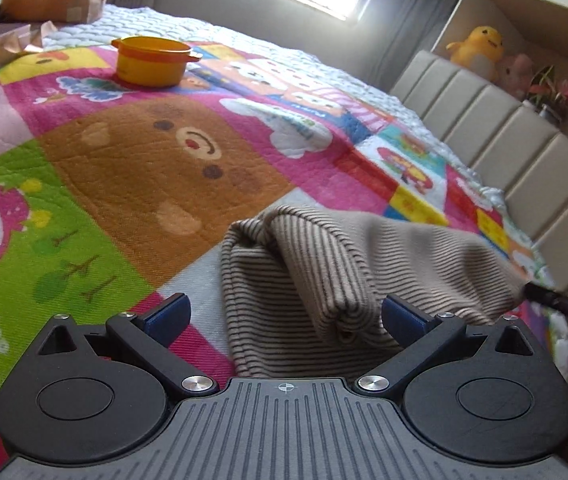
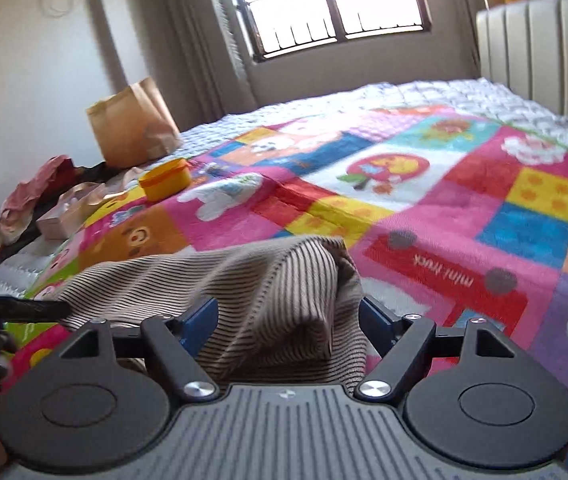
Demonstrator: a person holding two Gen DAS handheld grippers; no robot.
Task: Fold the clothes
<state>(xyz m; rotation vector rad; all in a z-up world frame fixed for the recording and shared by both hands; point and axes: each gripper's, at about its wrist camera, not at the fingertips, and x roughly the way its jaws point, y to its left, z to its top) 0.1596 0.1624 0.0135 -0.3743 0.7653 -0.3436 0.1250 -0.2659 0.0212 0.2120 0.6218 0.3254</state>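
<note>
A beige garment with thin dark stripes [image 1: 324,264] lies bunched on the colourful cartoon blanket [image 1: 132,168]. My left gripper [image 1: 284,316] is open, its blue-padded fingers [image 1: 168,316] either side of a folded edge of the garment. My right gripper [image 2: 288,320] is open too, its fingers [image 2: 202,318] straddling another raised fold of the same garment [image 2: 268,280]. Neither gripper pinches the cloth. Each gripper's tip shows at the edge of the other's view.
An orange pot [image 1: 152,60] stands on the blanket further up the bed. A brown paper bag [image 2: 132,124] and crumpled wrappings [image 2: 44,196] sit by the wall. A padded headboard [image 1: 504,140] with plush toys [image 1: 478,50] runs along the right. A window [image 2: 332,4] is behind.
</note>
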